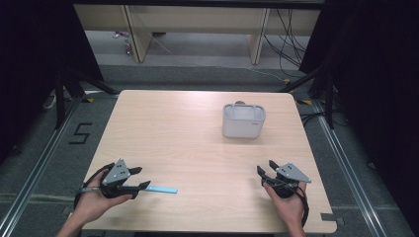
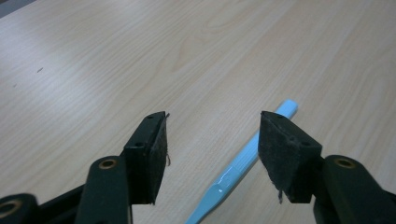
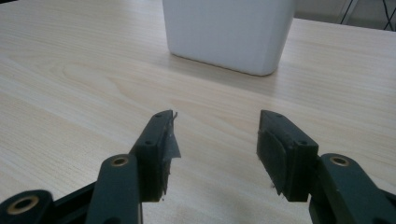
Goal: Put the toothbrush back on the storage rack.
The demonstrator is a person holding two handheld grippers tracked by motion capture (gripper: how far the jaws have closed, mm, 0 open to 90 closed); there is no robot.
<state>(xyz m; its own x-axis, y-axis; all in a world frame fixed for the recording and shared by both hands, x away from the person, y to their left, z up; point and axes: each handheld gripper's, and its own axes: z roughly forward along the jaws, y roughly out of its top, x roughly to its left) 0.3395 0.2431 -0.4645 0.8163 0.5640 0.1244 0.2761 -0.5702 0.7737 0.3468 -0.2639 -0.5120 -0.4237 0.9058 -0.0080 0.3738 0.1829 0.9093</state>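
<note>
Left gripper [image 1: 142,177] held low at near-left table [image 1: 197,148] edge, jaws apart, nothing gripped | blue stick [image 1: 163,189] seen flat beneath and between them | right gripper [image 1: 265,172] held level near-right, jaws released, aimed at white tub [image 1: 243,121] farther back.

A white tub [image 1: 243,121] stands on the wooden table [image 1: 188,133] at about two o'clock from the tabletop's middle, upright and alone. Beyond the table, at twelve o'clock, wooden desk legs [image 1: 138,42] stand on the floor; black cables [image 1: 289,44] hang at one o'clock.
</note>
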